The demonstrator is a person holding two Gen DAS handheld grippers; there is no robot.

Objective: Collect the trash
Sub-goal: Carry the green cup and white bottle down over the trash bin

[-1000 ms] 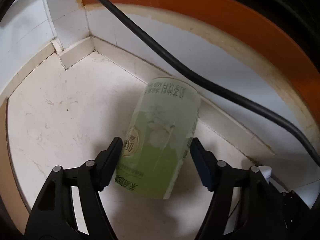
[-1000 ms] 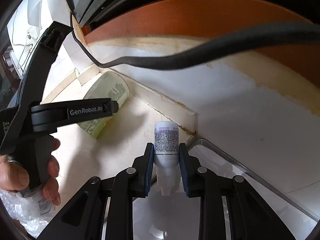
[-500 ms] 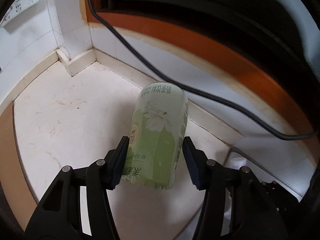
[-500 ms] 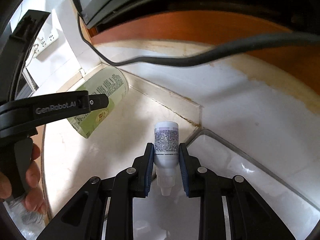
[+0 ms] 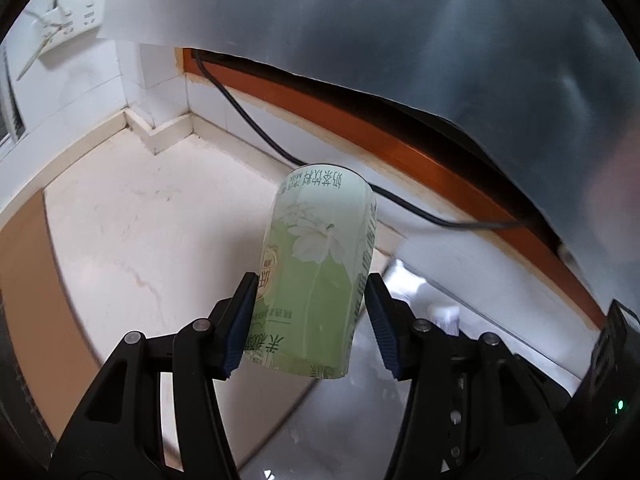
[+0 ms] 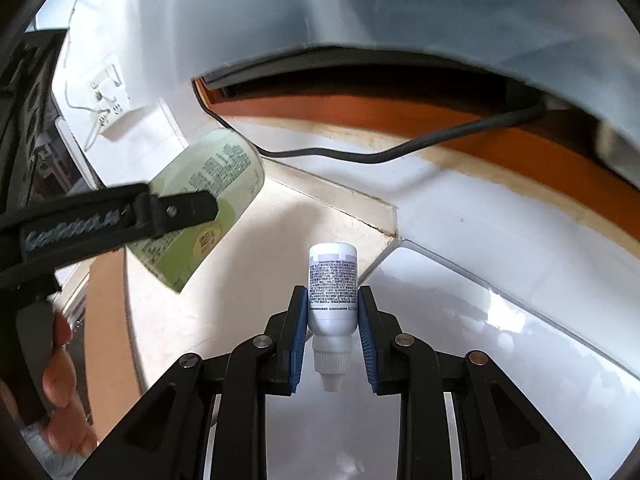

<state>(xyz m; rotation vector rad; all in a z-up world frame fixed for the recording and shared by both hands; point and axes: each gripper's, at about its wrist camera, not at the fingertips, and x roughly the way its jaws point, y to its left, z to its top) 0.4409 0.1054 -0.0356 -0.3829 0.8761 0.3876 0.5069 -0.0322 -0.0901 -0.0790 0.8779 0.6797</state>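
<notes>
Left fingers (image 5: 310,320) clamp a green can (image 5: 316,272); right fingers (image 6: 333,332) clamp a small white bottle (image 6: 333,288).

I see the can (image 5: 320,268) between my left fingers (image 5: 240,320), lifted off the worktop (image 5: 132,232). The bottle (image 6: 333,288) sits between my right fingers (image 6: 298,336), cap toward me. A cable (image 6: 400,152) runs along the wall behind; a socket (image 5: 68,24) hangs far left.

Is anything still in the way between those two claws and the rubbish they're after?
No. The left gripper is already clamped on the green can, and the right gripper on the small white bottle. Both are lifted clear of the counter. No bin is visible.
</notes>
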